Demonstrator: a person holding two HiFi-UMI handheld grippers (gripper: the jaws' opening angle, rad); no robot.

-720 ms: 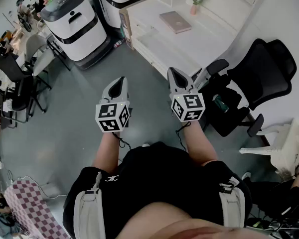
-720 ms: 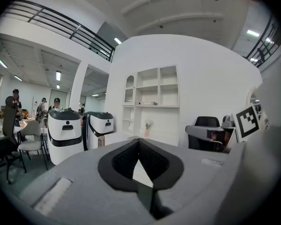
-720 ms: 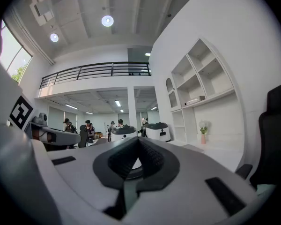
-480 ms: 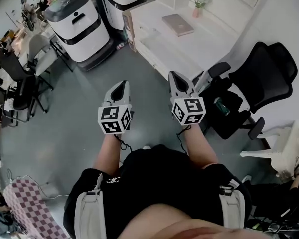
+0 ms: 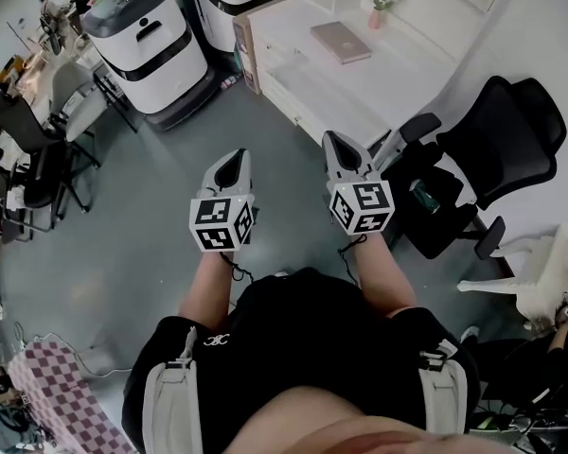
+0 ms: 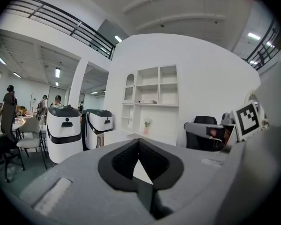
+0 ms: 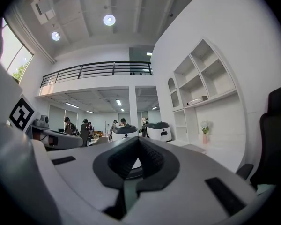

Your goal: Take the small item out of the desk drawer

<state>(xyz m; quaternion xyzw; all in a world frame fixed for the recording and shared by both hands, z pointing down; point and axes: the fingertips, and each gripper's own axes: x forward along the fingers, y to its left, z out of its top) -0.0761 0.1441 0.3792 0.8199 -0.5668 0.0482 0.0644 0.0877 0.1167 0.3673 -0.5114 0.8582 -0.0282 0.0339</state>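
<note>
Still shut, left tongs (image 5: 236, 157), right tongs (image 5: 334, 141), empty

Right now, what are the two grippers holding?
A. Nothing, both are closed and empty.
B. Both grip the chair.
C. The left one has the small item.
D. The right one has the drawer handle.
A: the left gripper and the right gripper hang in the air short of the white desk, each with its fingers closed together on nothing.
</note>
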